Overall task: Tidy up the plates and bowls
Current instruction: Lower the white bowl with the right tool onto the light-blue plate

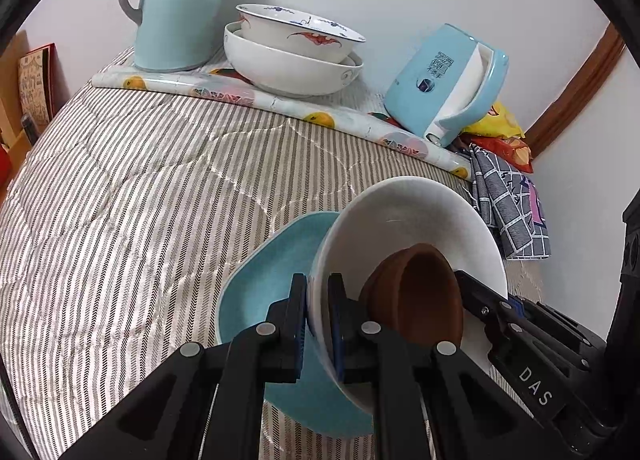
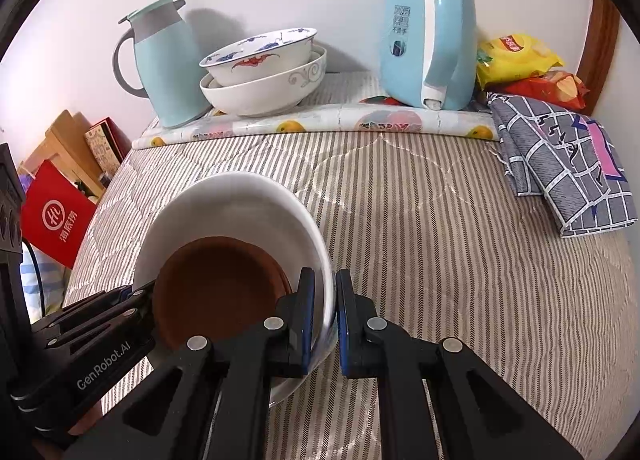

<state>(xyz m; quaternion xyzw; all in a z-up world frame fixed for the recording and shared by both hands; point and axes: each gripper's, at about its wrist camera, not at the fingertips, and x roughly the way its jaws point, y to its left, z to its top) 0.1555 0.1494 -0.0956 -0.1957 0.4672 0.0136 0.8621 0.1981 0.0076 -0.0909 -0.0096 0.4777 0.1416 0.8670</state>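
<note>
A plain white bowl (image 1: 420, 216) holds a small brown dish (image 1: 420, 292) inside it. My left gripper (image 1: 318, 324) is shut on the white bowl's left rim. My right gripper (image 2: 325, 324) is shut on its right rim (image 2: 320, 252), and the brown dish (image 2: 216, 288) shows inside. The bowl is tilted over a light blue plate (image 1: 272, 272) lying on the striped cloth. Two stacked patterned white bowls (image 1: 292, 48) stand at the back, also seen in the right wrist view (image 2: 264, 76).
A light blue jug (image 1: 180, 8) stands back left and a blue kettle (image 1: 444, 84) back right on a fruit-print mat (image 1: 224, 90). A grey checked cloth (image 2: 560, 176) and snack bags (image 2: 520, 60) lie at the right. A red bag (image 2: 52, 216) and boxes sit at the left.
</note>
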